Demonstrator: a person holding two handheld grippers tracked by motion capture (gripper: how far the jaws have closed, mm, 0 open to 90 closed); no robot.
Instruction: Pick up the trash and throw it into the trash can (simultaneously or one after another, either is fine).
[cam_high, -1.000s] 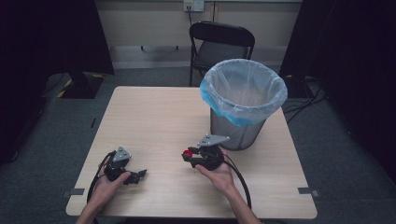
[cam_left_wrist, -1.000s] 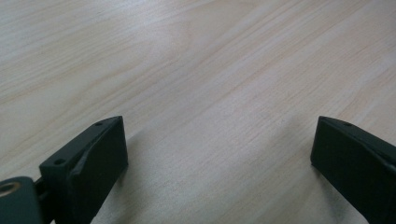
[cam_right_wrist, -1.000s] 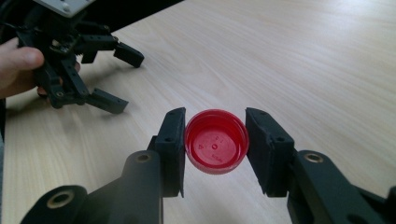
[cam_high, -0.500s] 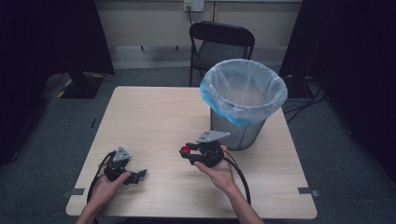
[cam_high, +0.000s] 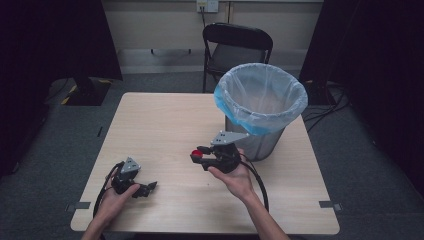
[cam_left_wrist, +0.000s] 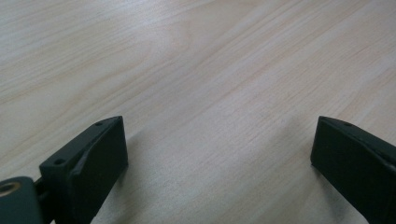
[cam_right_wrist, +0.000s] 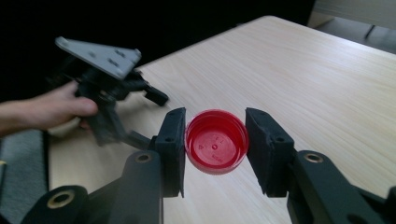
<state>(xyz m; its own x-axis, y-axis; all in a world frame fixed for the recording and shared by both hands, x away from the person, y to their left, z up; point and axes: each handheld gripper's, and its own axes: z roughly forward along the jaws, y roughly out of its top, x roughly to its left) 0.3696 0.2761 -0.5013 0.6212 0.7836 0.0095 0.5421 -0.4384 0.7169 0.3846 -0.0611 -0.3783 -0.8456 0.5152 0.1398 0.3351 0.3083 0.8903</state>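
Note:
A red plastic bottle cap (cam_right_wrist: 216, 147) sits between the pads of my right gripper (cam_right_wrist: 215, 149), open side towards the camera; the jaws are shut on it. From above, the same cap (cam_high: 197, 153) shows as a red dot at the tip of my right gripper (cam_high: 199, 155), lifted off the table (cam_high: 165, 120) just left of the bin. My left gripper (cam_high: 148, 188) rests low at the table's front left. Its jaws (cam_left_wrist: 219, 154) stand wide apart over bare wood, nothing between them.
A metal bin (cam_high: 261, 107) lined with a clear blue-tinted bag stands on the table's right side, close behind the right hand. A black folding chair (cam_high: 236, 47) stands beyond the far edge. Cables trail from both grippers.
My right gripper has risen off the table with the red cap in its jaws. The left gripper has stayed where it was.

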